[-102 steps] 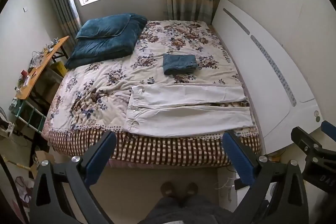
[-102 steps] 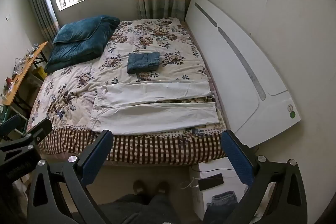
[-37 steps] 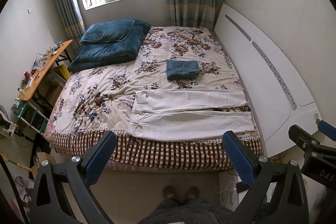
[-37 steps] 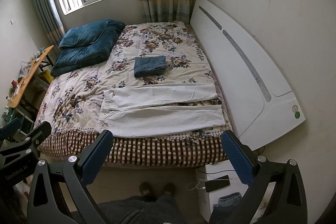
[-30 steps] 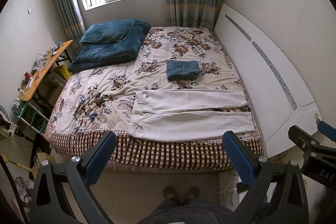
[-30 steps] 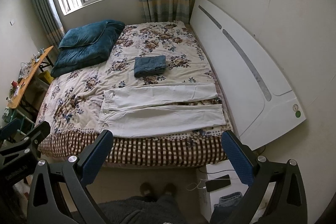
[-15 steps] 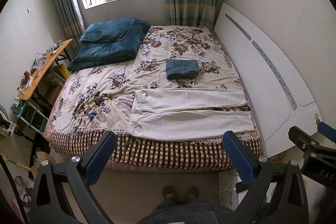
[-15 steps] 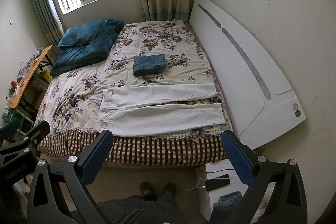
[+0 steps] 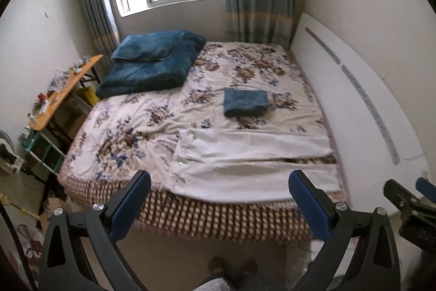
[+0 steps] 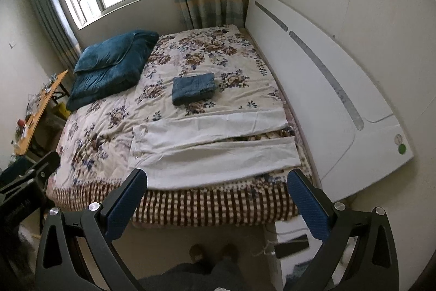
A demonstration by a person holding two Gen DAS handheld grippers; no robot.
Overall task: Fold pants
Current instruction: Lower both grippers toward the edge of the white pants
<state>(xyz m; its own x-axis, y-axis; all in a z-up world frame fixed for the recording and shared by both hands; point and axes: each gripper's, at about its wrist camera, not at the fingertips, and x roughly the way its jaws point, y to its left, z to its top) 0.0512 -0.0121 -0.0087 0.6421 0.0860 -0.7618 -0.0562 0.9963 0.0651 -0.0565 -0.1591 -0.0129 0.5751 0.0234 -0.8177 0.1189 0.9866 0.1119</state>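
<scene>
Both grippers nearer bed (image 9: 90, 173); white pants (image 9: 253, 157) flat.

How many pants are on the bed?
2 that I can see. The white pants lie spread flat along the near edge of the bed. The folded blue pants sit further back, near the middle. None seems hidden, though the blue blanket pile could cover something.

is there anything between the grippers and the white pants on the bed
Nothing visible. The white pants lie flat along the near bed edge; the open left gripper and right gripper hang before them. The folded blue garment sits beyond.
</scene>
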